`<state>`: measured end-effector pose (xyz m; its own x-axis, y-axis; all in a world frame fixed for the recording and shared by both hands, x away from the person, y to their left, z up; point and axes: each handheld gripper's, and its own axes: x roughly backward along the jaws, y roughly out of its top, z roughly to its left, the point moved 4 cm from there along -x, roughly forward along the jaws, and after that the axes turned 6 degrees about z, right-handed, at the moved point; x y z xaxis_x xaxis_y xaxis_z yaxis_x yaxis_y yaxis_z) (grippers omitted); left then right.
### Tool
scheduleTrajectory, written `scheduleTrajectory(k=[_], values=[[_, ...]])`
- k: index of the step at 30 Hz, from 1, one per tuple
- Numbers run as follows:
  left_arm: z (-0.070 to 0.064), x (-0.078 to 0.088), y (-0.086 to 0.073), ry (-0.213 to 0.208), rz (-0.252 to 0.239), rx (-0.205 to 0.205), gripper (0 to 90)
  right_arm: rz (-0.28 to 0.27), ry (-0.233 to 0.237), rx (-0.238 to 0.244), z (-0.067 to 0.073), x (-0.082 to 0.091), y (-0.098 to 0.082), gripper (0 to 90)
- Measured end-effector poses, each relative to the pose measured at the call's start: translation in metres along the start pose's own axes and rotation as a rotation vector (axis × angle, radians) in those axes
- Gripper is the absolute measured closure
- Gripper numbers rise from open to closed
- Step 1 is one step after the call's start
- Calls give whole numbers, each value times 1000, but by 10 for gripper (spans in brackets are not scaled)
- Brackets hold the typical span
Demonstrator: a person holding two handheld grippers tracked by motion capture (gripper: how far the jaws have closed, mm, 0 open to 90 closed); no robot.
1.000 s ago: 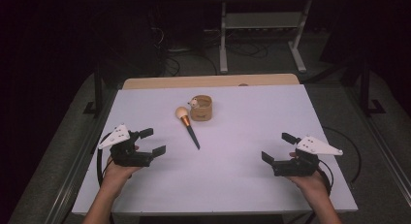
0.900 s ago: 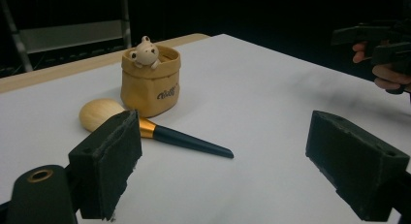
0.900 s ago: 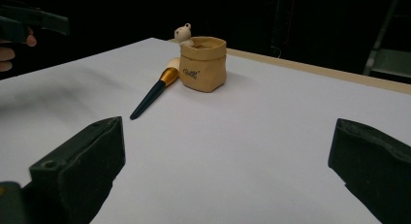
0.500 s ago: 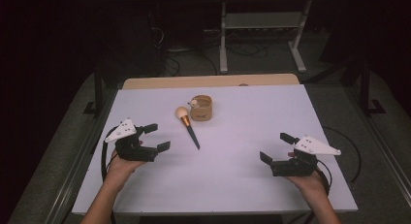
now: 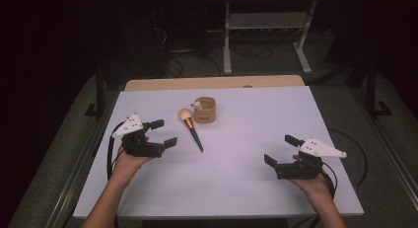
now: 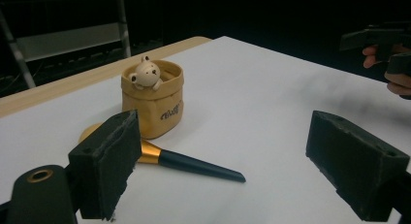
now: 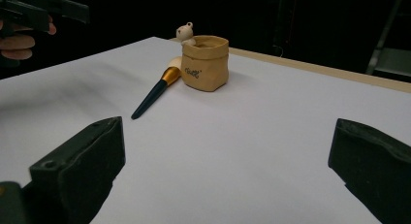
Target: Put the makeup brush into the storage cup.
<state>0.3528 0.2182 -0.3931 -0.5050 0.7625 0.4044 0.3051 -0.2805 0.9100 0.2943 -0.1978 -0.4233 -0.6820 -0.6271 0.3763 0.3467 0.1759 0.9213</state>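
High view: left gripper (image 5: pixel 163 133), jaws wide and empty, sits just left of the brush (image 5: pixel 191 129)

The left tool (image 5: pixel 163 133) is held in the person's left hand (image 5: pixel 129 158), its jaws spread wide and pointing right and slightly forward. The right tool (image 5: pixel 281 150) sits in the right hand (image 5: pixel 311 181), jaws likewise wide apart and aimed left, both forearms entering from the near edge.
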Motion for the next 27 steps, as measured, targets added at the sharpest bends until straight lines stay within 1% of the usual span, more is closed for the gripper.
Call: scheduleTrajectory(k=[6,7,12,17,22,23,27], values=[[4,-5,4,5,-3,-3,122,-6,-2,0,-1,1,0,0],[5,-6,4,7,-11,1,122,-5,-3,0,-1,1,0,0],[8,-8,5,12,-11,3,123,-6,-4,-1,-1,1,1,0],[10,-10,7,13,-22,7,123,-5,-3,-4,0,1,1,0],[12,-14,9,16,-22,5,123,-7,-5,-3,-1,1,1,0],[13,-14,9,16,-20,0,123,-7,-5,-3,-1,1,1,0],[14,-17,11,16,-23,5,123,-4,-4,-2,0,1,0,0]])
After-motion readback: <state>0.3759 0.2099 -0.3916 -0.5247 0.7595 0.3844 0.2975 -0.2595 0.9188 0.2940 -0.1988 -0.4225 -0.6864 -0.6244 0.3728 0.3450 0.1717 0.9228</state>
